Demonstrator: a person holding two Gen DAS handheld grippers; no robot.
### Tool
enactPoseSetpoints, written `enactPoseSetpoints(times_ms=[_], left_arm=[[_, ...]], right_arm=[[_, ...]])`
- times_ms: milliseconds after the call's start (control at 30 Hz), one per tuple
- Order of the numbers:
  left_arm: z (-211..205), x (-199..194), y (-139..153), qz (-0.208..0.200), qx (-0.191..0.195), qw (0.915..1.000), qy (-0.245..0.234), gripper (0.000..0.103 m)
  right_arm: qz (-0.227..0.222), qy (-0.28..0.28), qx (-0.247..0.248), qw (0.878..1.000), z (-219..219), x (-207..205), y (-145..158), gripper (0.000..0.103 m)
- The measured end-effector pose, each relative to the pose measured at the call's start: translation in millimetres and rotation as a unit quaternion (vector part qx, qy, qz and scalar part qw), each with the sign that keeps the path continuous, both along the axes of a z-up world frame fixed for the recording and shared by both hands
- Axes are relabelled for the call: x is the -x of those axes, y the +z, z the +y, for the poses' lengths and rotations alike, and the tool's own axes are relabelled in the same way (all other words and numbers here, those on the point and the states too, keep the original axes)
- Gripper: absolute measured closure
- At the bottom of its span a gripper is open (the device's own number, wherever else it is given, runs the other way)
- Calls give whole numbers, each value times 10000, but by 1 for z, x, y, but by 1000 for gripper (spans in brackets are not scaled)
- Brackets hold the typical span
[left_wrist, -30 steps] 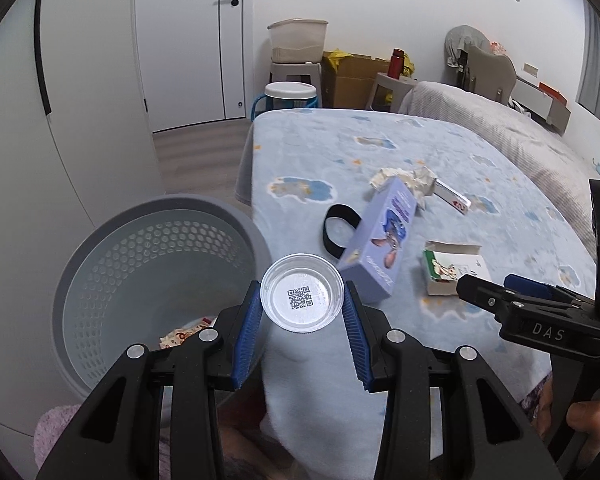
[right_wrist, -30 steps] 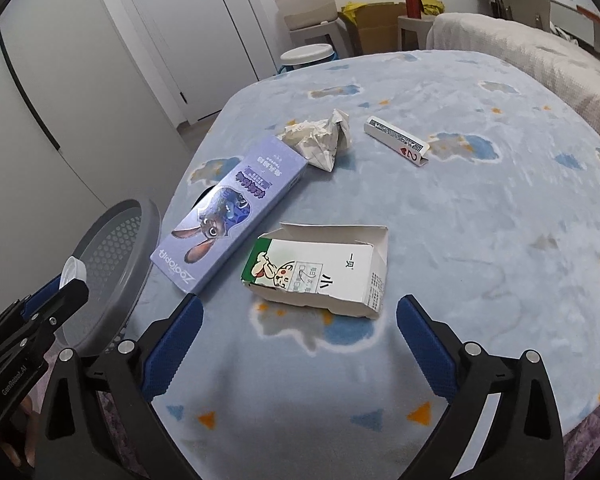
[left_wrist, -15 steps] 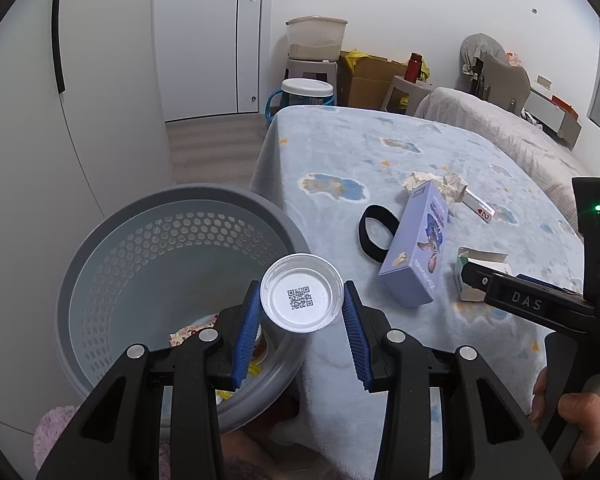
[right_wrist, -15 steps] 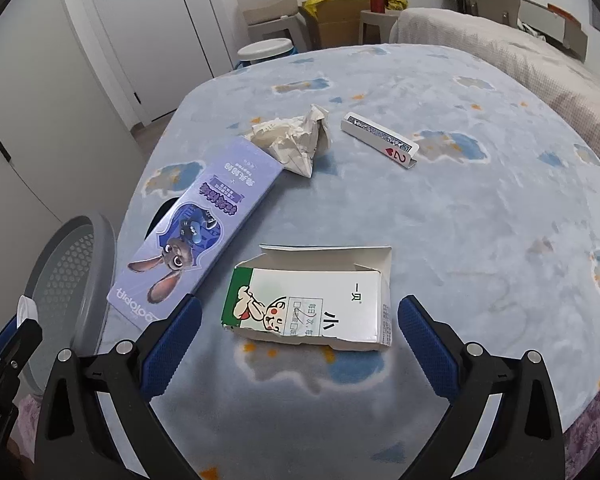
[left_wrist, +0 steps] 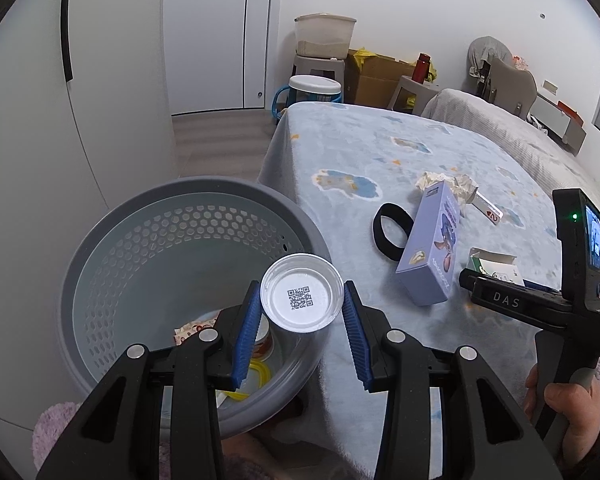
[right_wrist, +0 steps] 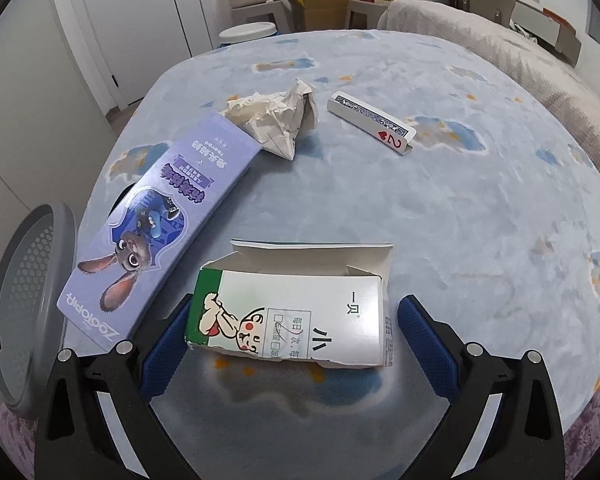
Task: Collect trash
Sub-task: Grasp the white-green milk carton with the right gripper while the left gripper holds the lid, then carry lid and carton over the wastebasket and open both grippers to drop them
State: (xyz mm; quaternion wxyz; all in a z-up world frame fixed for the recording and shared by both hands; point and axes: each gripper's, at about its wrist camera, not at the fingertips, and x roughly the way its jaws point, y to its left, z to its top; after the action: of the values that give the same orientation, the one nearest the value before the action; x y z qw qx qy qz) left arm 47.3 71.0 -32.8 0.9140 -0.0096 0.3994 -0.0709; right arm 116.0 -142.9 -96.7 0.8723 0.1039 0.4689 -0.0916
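My left gripper (left_wrist: 302, 305) is shut on a clear plastic cup (left_wrist: 301, 297) with a QR code on its base, held over the right rim of the grey perforated trash basket (left_wrist: 100, 264). The basket holds some wrappers and a small jar. My right gripper (right_wrist: 288, 334) is open, its blue pads on either side of a torn white-and-green carton (right_wrist: 296, 316) lying on the blue bedspread. A purple cartoon box (right_wrist: 160, 216), crumpled paper (right_wrist: 276, 116) and a playing-card box (right_wrist: 374, 124) lie beyond it. The right gripper also shows in the left wrist view (left_wrist: 496, 292).
A black band (left_wrist: 390, 232) lies on the bed beside the purple box (left_wrist: 432, 244). The basket (right_wrist: 24, 304) stands off the bed's left edge. White wardrobe doors rise at the left. Stools, a bucket and cardboard boxes stand at the far wall.
My left gripper has carried the cup left from over the bed edge to over the basket. My right gripper has moved forward and now straddles the carton.
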Motion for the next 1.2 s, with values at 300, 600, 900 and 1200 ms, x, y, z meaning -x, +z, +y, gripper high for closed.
enactPoseSetpoints(times_ms=[300,600,900,1200], left_arm=[[3,0,2,29,51,10000,46,64],[13,4,8,-19,47,9998,185,64],[41,0,22,-144,-69,9987,475,64],[81,-6,29,-184,-207,9963,819,64]], right_arm=[[-137,101,-112,9998,-5,13,7,21],[-446,417,-34,9981,5,37,40,22],[-1013,1120,-115,9885,51,38,92,22],[-1201,2011,-366,9715,118,10,108,22]])
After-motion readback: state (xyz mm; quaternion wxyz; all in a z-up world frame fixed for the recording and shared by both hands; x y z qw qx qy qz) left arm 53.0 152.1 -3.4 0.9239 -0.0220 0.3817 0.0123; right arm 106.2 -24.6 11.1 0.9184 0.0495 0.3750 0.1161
